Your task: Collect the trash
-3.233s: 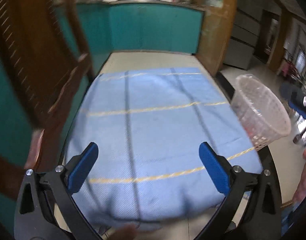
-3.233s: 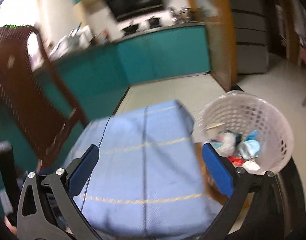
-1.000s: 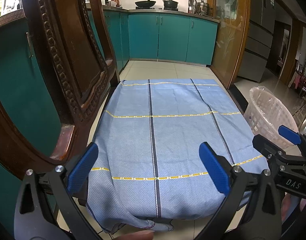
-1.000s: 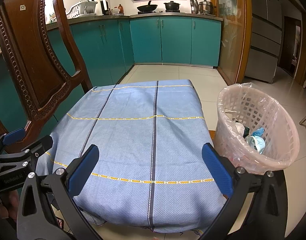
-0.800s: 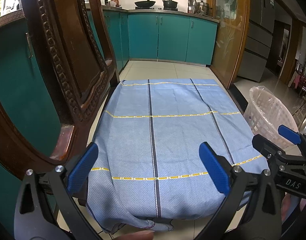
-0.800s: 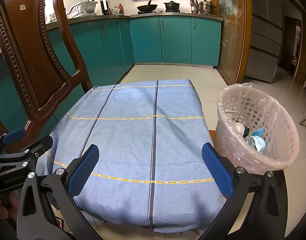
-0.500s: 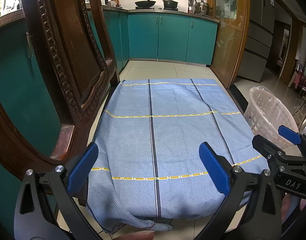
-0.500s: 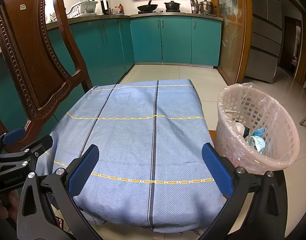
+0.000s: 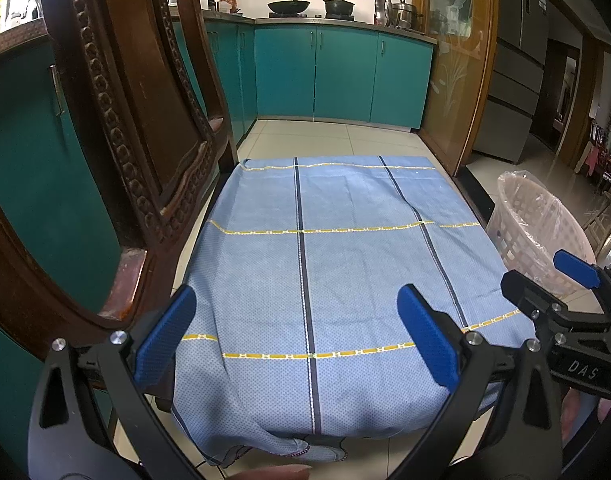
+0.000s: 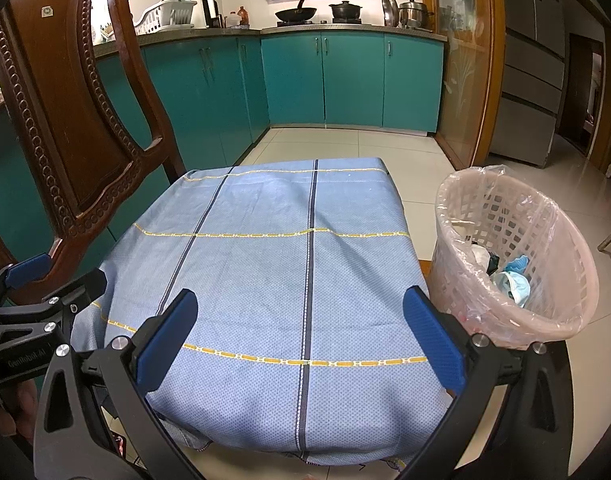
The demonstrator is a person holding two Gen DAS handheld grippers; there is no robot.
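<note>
A pink lattice waste basket [image 10: 545, 292] lined with a clear bag stands right of the table; it also shows in the left wrist view [image 9: 533, 236]. Crumpled trash [image 10: 507, 276], white, blue and dark, lies inside it. The table carries a blue checked cloth [image 10: 289, 264] with nothing on it; the cloth also shows in the left wrist view [image 9: 325, 264]. My left gripper [image 9: 295, 336] is open and empty over the near edge. My right gripper [image 10: 299, 330] is open and empty over the near edge, left of the basket.
A carved dark wooden chair [image 10: 69, 120] stands at the table's left side, close to my left gripper; it also shows in the left wrist view [image 9: 137, 128]. Teal kitchen cabinets [image 10: 325, 80] line the back wall. Tiled floor [image 10: 345, 144] lies beyond the table.
About three seconds ago both views were blurred and swinging. Over the last second neither gripper has moved and both stay open.
</note>
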